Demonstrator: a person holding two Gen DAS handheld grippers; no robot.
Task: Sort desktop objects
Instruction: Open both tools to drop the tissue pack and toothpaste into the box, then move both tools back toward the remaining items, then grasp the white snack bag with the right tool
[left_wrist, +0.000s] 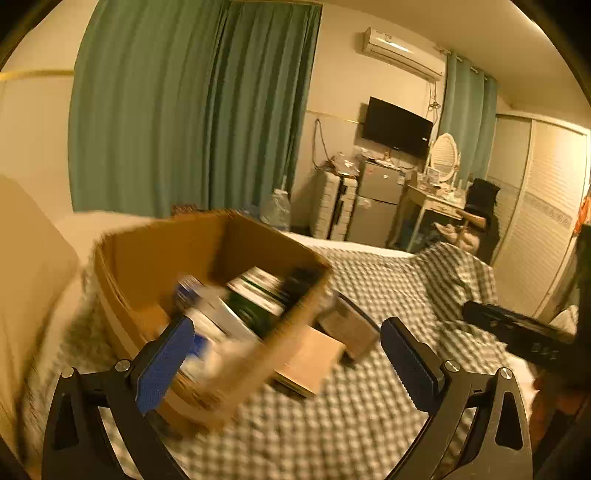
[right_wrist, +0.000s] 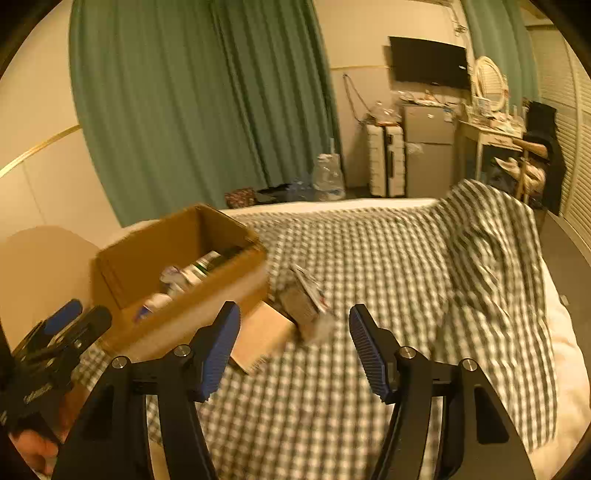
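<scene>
Two hand-held grippers hang over a bed (right_wrist: 332, 406) spread with a checked cover. We see the left hand-held gripper (left_wrist: 288, 354) with its blue pads spread wide, nothing between them; its left pad overlaps the near corner of a box (left_wrist: 155, 258) in the picture, though blur keeps us from telling whether they touch. The right hand-held gripper (right_wrist: 294, 343) is likewise wide open and holds nothing. The box stands open on the bed toward the left, with several blurred things inside: a white and blue packet (left_wrist: 210, 310) and dark green and white items (left_wrist: 258, 291). Just beside the box, on the cover, lie a flat brown card (right_wrist: 258, 336) and a grey packet (right_wrist: 303, 299), touching or nearly so. Motion blur hides finer detail.
</scene>
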